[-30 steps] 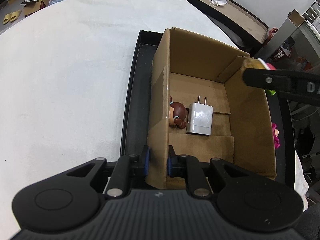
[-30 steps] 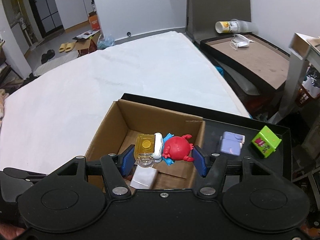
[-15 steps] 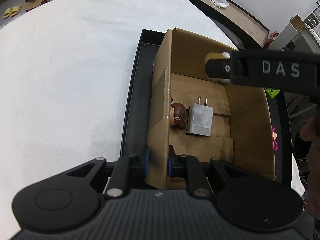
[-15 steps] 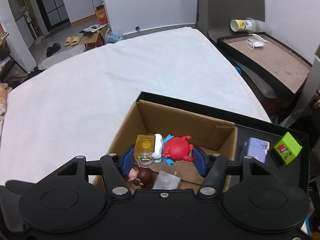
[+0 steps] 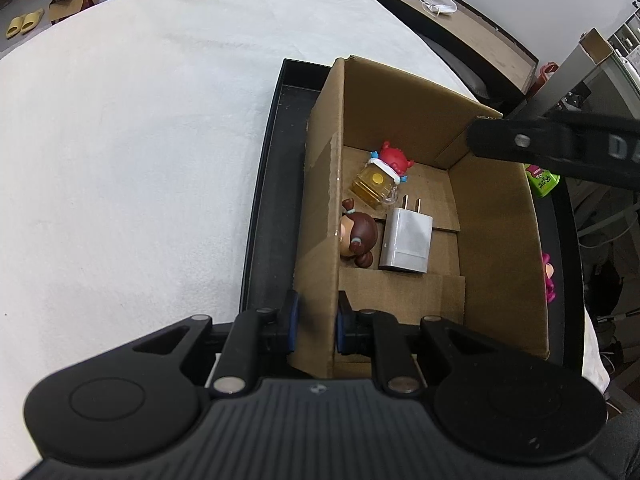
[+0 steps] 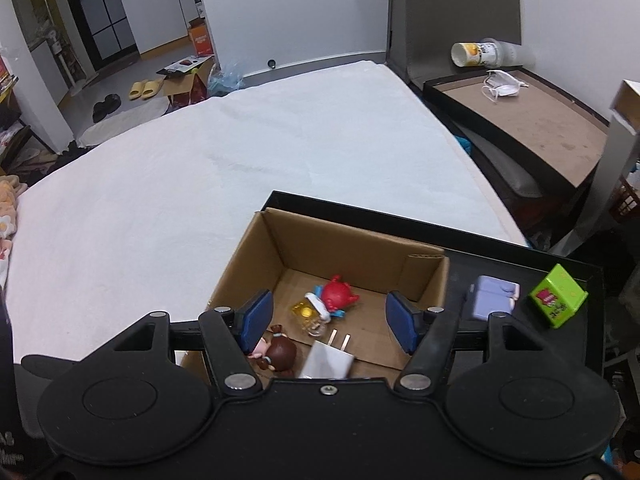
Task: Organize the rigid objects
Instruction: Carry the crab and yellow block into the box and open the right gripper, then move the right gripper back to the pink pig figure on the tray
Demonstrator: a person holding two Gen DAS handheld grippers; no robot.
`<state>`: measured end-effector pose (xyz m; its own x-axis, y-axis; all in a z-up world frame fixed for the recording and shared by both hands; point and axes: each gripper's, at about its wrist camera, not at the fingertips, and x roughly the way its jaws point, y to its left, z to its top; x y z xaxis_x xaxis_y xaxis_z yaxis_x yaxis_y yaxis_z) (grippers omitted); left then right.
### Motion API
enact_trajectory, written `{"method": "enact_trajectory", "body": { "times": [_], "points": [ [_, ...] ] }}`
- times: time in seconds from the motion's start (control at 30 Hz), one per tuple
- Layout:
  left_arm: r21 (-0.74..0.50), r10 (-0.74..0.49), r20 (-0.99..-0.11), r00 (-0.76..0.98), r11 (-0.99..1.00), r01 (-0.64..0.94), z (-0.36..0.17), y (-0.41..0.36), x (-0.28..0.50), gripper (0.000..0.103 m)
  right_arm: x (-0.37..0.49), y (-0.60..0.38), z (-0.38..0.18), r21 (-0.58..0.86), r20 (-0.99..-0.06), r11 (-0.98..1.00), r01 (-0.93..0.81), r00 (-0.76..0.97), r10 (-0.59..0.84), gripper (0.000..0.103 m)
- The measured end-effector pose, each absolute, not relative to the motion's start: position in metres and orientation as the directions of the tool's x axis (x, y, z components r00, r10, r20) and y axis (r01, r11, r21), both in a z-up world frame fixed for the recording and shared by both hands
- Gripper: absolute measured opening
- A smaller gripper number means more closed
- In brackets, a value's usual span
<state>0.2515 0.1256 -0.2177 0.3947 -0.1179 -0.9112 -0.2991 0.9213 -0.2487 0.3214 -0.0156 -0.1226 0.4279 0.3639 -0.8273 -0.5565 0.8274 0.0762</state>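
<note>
Little writing is showing: your right gripper's black arm, reaching into the left wrist view, is carrying pale letters cut off at the frame edge, of which only a "D" is readable. The small green carton is bearing a red printed label too small to read, and the print on the tipped paper cup on the side table is also illegible.

You are clamping your left gripper on the near-left wall of the open brown cardboard box, one blue pad outside, the other inside, with the cardboard pinched between them. The box is sitting in a shallow black tray on the white cloth-covered table.

Your right gripper is hovering above the box with its blue pads standing apart and holding nothing; its jaws have just been opening. The red crab figure with the yellow translucent block is lying on the box floor below, seen between those fingers and touching neither. Just beside it are lying a white two-pin wall charger and a brown-haired doll figure. A lilac flip case is resting on the tray outside the box, near the green carton.
</note>
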Motion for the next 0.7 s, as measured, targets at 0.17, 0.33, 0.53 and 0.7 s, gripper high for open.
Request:
{"method": "enact_trajectory", "body": {
  "times": [0.17,0.33,0.53,0.7],
  "points": [
    [-0.251,-0.117,-0.91,0.398,0.919,-0.304,-0.218,0.126,0.251,0.016,0.322,-0.033,-0.12,0.068,-0.824,0.841,-0.537,0.444,0.351,0.068],
    [-0.242,-0.107,-0.91,0.4,0.922,-0.303,-0.217,0.123,0.251,0.016,0.326,-0.054,-0.119,0.061,-0.826,0.853,-0.518,0.454,0.334,0.068],
    [-0.241,-0.104,-0.91,0.401,0.92,-0.308,-0.217,0.123,0.25,0.016,0.329,-0.078,-0.118,0.059,-0.828,0.869,-0.491,0.462,0.318,0.073],
    [-0.232,-0.095,-0.91,0.403,0.923,-0.307,-0.217,0.121,0.25,0.016,0.331,-0.098,-0.122,0.06,-0.834,0.882,-0.467,0.462,0.301,0.074]
  ]
}}
